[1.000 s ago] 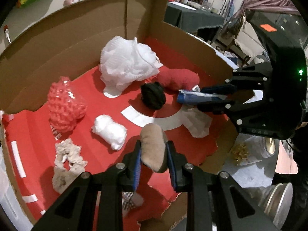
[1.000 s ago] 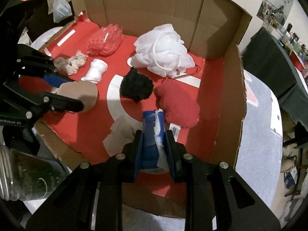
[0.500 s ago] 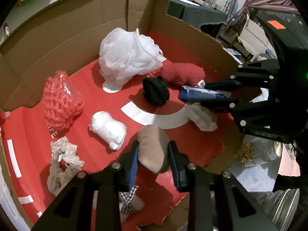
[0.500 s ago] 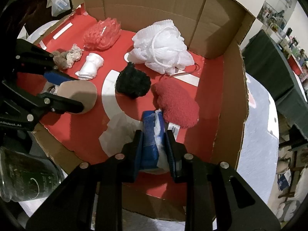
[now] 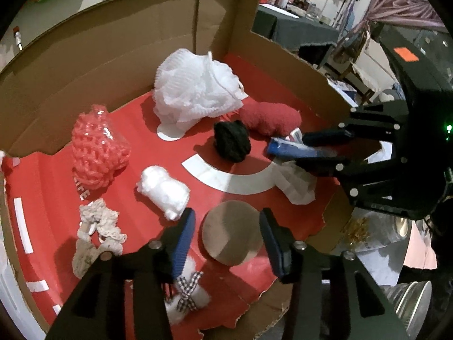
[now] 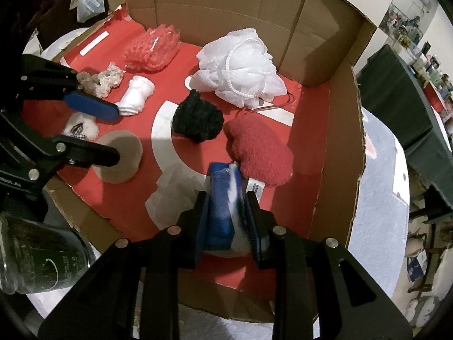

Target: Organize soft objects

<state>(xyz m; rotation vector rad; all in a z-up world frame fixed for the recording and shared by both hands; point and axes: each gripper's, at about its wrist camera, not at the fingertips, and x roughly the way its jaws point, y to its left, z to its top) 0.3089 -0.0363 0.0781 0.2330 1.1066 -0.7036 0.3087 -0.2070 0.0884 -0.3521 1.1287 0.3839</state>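
My left gripper (image 5: 228,226) is open over a round tan puff (image 5: 230,236) that lies flat on the red floor of the cardboard box (image 5: 85,56); its jaws stand on either side of the puff without pressing it. It shows in the right wrist view too (image 6: 120,160). My right gripper (image 6: 226,212) is shut on a blue tissue pack (image 6: 223,198), held low near the box's front right, beside a red fuzzy pad (image 6: 259,153). A crumpled white tissue (image 6: 172,189) lies just left of it.
In the box lie a white mesh pouf (image 5: 195,90), a black pom (image 5: 232,141), a pink crochet bundle (image 5: 97,150), a white roll (image 5: 164,191), beige lace (image 5: 96,235) and a white fluffy item with a checked bow (image 5: 187,291). A glass jar (image 6: 36,260) stands outside.
My left gripper has opened and let go of the tan puff, which now lies flat on the box floor. My right gripper has stayed shut on the blue pack and moved a little lower.
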